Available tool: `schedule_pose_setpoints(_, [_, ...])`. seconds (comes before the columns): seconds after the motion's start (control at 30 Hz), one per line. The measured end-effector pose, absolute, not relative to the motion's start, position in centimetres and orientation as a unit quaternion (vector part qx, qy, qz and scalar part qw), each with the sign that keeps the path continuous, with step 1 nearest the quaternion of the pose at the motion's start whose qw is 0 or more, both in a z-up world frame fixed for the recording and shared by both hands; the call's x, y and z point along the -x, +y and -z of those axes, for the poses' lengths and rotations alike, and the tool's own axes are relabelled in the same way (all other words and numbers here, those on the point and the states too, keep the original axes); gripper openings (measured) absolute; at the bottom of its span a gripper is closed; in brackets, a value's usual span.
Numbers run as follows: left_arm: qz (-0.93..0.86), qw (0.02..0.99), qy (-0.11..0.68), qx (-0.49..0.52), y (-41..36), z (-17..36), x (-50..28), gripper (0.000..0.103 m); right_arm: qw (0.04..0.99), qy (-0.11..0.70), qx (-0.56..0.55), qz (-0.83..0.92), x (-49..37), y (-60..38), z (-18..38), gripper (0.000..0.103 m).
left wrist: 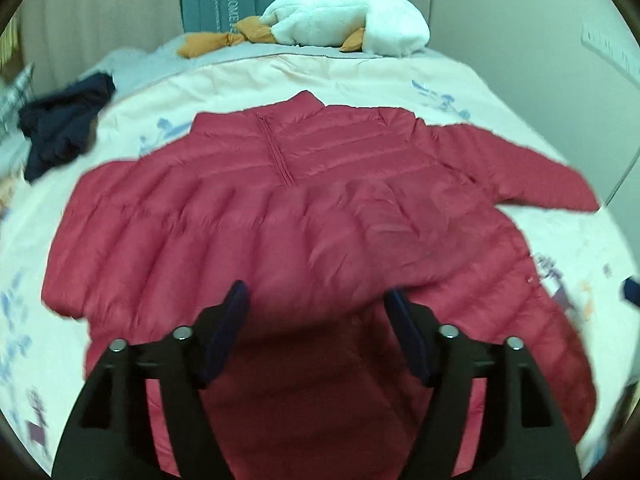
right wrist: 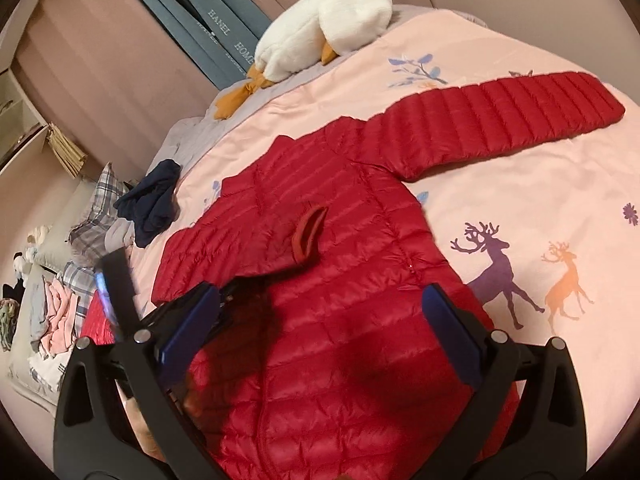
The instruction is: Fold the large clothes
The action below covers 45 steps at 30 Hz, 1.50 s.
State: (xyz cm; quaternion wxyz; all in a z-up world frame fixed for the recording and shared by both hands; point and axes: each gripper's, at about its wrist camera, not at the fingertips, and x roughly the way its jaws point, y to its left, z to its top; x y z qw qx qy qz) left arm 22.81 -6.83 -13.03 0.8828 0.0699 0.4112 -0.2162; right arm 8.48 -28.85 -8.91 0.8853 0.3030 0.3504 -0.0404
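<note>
Red puffer jacket (left wrist: 304,216): it lay front-up on the pink printed quilt (right wrist: 520,184) of the bed, one sleeve (right wrist: 500,116) stretched out to the side, the other already folded across the chest. I judged the fold half begun. My left tool (left wrist: 316,312) and right tool (right wrist: 320,312) both stood wide above the hem, gripping nothing. The next move called for a pinch on the outstretched sleeve, carried inward. Legible writing: "HANEL" and "HOME" on the grey-blue panels (right wrist: 216,28) behind the plush goose (right wrist: 320,24).
</note>
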Motion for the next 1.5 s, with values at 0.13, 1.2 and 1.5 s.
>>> schedule_pose_setpoints(0.13, [0.236, 0.874, 0.424, 0.013, -3.3, 12.4, -22.4, 0.076, 0.877, 0.371, -0.303, 0.014, -10.6, -28.7, 10.0, 0.101])
schedule_pose_setpoints(1.2, [0.255, 0.703, 0.410, 0.522, 15.0, 20.3, -30.7, 0.080, 0.887, 0.376, -0.264, 0.040, -24.8, -27.8, 12.5, 0.015])
schedule_pose_setpoints(1.5, [0.183, 0.738, 0.392, 0.518, 15.9, 20.9, -31.5, 0.080, 0.890, 0.379, -0.240, 0.077, -25.7, -30.5, 12.7, 0.014])
